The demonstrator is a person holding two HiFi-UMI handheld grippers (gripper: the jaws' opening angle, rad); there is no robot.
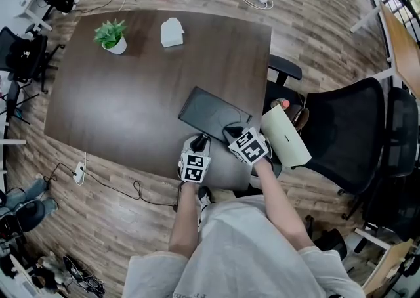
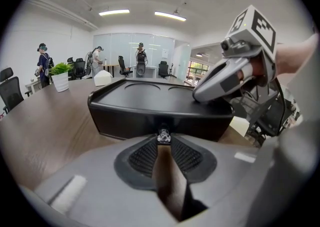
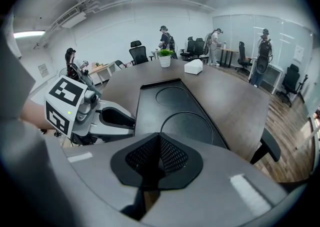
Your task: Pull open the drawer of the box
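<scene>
Grasp stage: left hand-held gripper (image 2: 163, 146) pinching drawer knob (image 2: 163, 135), right hand-held gripper (image 3: 159, 143) pressed together atop box (image 3: 165, 106); next, straight pull

Box (image 1: 213, 114) looks like matt black plastic, smooth on top with a soft sheen. Little knob (image 2: 163, 136) on its front is shiny, metal-looking. Tabletop (image 1: 131, 93) under the box: dark wood grain, satin finish. Left hand-held gripper (image 2: 163, 142) at the box's front has a matt grey plastic shell and black grid-textured rubbery pads (image 2: 145, 157).
</scene>
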